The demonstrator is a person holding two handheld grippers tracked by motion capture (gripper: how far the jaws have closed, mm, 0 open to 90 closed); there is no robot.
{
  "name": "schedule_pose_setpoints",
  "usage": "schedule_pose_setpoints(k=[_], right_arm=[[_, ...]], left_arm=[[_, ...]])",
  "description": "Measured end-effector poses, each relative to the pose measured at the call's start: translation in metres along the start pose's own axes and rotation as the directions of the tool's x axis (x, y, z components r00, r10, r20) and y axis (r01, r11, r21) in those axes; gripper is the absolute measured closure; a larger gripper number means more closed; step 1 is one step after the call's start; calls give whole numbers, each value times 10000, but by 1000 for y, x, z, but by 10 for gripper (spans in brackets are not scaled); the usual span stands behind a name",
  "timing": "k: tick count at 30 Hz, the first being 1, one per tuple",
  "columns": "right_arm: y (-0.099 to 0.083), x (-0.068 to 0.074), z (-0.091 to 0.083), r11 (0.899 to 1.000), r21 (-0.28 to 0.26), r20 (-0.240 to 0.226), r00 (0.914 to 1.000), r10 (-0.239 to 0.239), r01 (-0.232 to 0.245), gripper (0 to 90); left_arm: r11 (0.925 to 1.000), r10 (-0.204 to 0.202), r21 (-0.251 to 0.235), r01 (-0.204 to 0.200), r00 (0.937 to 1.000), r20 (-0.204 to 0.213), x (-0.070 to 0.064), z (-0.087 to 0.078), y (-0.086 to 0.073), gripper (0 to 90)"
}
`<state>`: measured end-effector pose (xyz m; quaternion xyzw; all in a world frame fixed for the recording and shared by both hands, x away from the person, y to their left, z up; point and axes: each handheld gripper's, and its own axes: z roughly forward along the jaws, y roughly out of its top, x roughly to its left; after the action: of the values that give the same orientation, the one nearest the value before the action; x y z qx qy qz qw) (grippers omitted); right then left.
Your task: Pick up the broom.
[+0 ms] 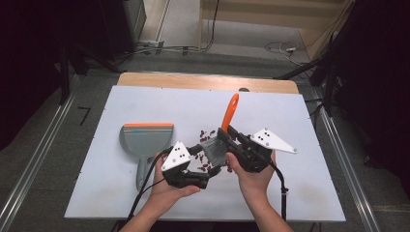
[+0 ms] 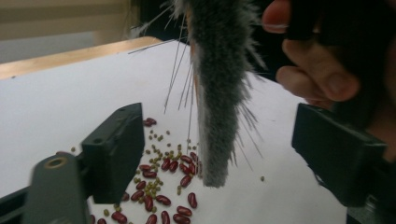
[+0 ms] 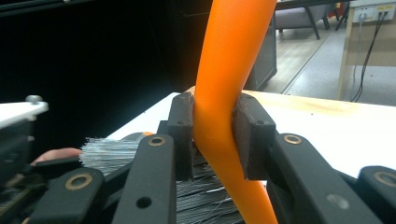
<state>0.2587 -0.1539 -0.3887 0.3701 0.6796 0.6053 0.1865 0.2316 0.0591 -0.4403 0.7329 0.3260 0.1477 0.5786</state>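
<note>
Presently right gripper clamps the brush by its orange handle, frame centre. Left gripper hangs unclenched around the bristles. Judged light; handle stiff, slick; bristles soft. Beans beneath; dustpan farther, left of centre.

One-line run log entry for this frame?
right gripper: shut on orange-handled grey brush | left gripper: open, astride bristles | red and green beans: loose | grey dustpan: untouched

Brush handle top cut off; dustpan handle partly hidden behind left tongs.
</note>
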Motion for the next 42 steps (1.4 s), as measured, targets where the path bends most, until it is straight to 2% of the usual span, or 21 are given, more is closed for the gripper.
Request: schedule_pose_setpoints(k=[3, 7, 11, 16, 19, 21, 24, 27, 28, 29, 30, 31, 32, 33, 34, 37, 38, 39, 40, 41, 42], right_arm=[[-1, 8, 0, 10000, -40, -86, 9999, -57, 56, 687], [-2, 14, 1, 10000, -65, -127, 9999, 31, -32, 687], [-1, 15, 0, 9999, -116, -96, 9999, -37, 36, 687], [-3, 12, 1, 9999, -21, -262, 9996, 123, -124, 684], [1, 6, 3, 9995, 314, -844, 9964, 67, -40, 660], [5, -1, 2, 9992, 361, -1372, 9905, -107, 158, 576], [9, -15, 0, 9990, 286, -2321, 9723, -254, 330, 524], [8, -22, -1, 9981, 248, -2687, 9620, -478, 565, 517], [6, -29, 1, 9959, 126, -3131, 9462, -813, 897, 511], [6, -29, 1, 9959, 126, -3131, 9462, -813, 897, 511], [4, -32, 3, 9947, 64, -3329, 9382, -943, 1022, 512], [3, -35, 6, 9921, 253, -3755, 9209, -1049, 1233, 517], [3, -36, 7, 9895, 519, -3898, 9150, -1044, 1350, 517], [2, -36, 8, 9874, 707, -4042, 9091, -1012, 1414, 513], [1, -36, 9, 9861, 882, -4207, 9026, -914, 1410, 495], [-1, -36, 11, 9843, 1069, -4453, 8919, -787, 1402, 455], [-2, -36, 12, 9852, 1077, -4888, 8700, -645, 1336, 455], [-3, -35, 12, 9858, 1060, -5122, 8569, -584, 1305, 455], [-4, -35, 12, 9862, 1065, -5313, 8456, -515, 1269, 462], [-4, -35, 12, 9862, 1065, -5313, 8456, -515, 1269, 462], [-6, -35, 13, 9863, 1021, -5725, 8185, -485, 1299, 480]], left_arm=[[9995, -212, 210, 217, 9995, -248, 0, 3, -1, 299], [9998, 55, 207, -46, 9990, -436, -2, 5, -2, 525], [9994, -133, 329, 125, 9996, 239, 3, 5, -2, 763], [9985, -82, 539, 53, 9986, 526, 8, 3, -1, 844], [9979, -121, 645, 65, 9962, 868, 13, 0, 0, 852], [9979, -11, 644, -58, 9943, 1065, 20, -6, 3, 853], [9978, 101, 635, -179, 9926, 1212, 29, -13, 4, 854], [9985, 31, 544, -112, 9892, 1462, 35, -18, 5, 854], [9988, 17, 475, -93, 9874, 1585, 38, -20, 5, 854], [9989, 37, 457, -114, 9862, 1656, 40, -22, 6, 854], [9988, 80, 459, -160, 9855, 1694, 42, -24, 7, 854], [9989, 106, 441, -188, 9838, 1791, 44, -26, 8, 854], [9991, 110, 370, -195, 9762, 2168, 49, -29, 9, 854], [9991, 110, 370, -195, 9762, 2168, 49, -29, 9, 854], [9995, 121, 245, -191, 9652, 2611, 52, -32, 9, 854], [9992, 272, 192, -344, 9545, 2968, 53, -34, 9, 854], [9988, 379, 176, -459, 9473, 3181, 52, -34, 9, 854], [9974, 581, 183, -691, 9327, 3561, 49, -34, 9, 854], [9965, 682, 201, -814, 9264, 3704, 48, -33, 9, 854], [9965, 682, 201, -814, 9264, 3704, 48, -33, 9, 854], [9943, 835, 274, -1028, 9136, 3980, 46, -32, 8, 855]])
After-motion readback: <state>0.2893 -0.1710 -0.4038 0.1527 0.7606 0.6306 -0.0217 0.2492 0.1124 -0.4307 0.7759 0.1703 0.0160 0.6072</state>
